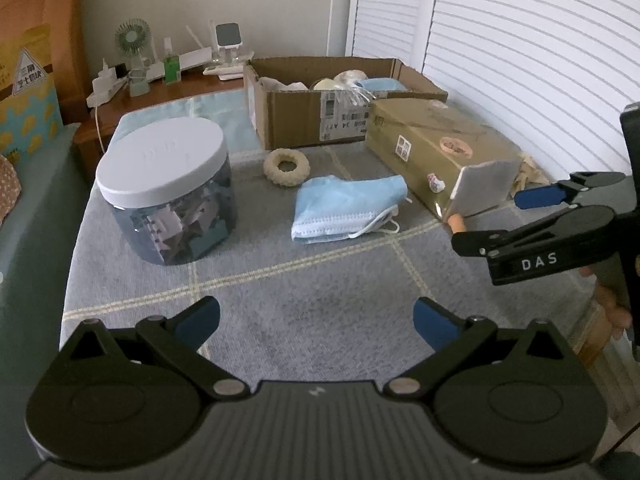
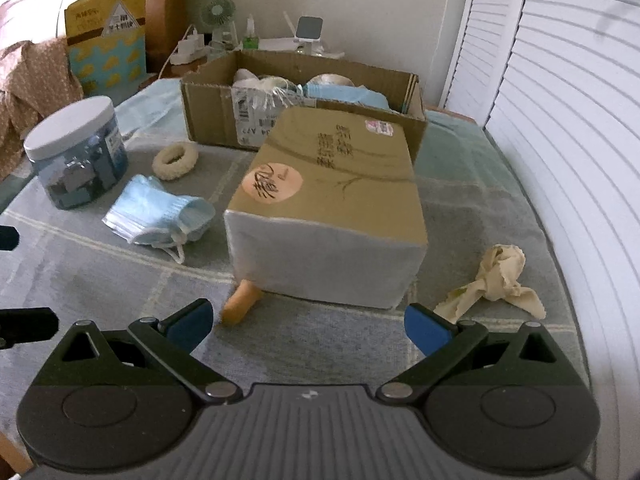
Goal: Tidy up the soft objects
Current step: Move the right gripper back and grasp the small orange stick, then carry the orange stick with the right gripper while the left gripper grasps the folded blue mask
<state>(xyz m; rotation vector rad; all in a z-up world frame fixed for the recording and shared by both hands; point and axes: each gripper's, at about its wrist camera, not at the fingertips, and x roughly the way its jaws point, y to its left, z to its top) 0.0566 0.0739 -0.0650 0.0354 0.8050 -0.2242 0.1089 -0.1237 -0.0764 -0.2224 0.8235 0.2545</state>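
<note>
The left gripper (image 1: 316, 322) hovers low over the grey checked blanket (image 1: 320, 280), jaws spread wide and holding nothing. Left of the tissue pack (image 2: 332, 208), a crumpled stack of blue face masks (image 1: 346, 208) lies flat, a cream scrunchie (image 1: 286, 167) just behind it. Behind the pack, the open cardboard box (image 1: 312, 108) holds more masks and pale bundles. The right gripper (image 2: 308, 326) faces the pack's near end, jaws apart, empty.

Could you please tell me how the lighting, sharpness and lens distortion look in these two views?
Left wrist view: soft daylight, faint shadows, the jar slightly blurred, and the shutter doors curve from fisheye distortion. Right wrist view: similar dim light, the tissue box casts a soft shadow, corners darken, edges bow.
</note>
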